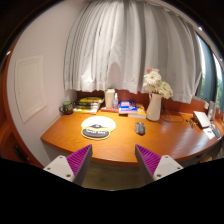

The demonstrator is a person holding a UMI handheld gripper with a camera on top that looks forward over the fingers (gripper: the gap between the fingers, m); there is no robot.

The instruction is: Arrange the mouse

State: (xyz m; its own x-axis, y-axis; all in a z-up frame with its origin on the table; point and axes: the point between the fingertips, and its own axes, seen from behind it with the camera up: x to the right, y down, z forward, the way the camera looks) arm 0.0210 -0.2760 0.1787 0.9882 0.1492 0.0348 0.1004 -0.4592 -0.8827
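Claw (pixel 113 160) spread apart, empty, above desk (pixel 120 142); probable mouse (pixel 140 128) beyond.

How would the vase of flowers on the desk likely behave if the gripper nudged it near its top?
The vase stands tall and narrow on the desk, so it would probably tip rather than slide. The flowers add weight up high, likely worsening that. It looks like ceramic or glass, so possibly breakable. The gripper hangs open, well short of it.

Daylight through curtains (pixel 125 45), warm glow on desk (pixel 120 140); strong fisheye bending at edges, soft focus.
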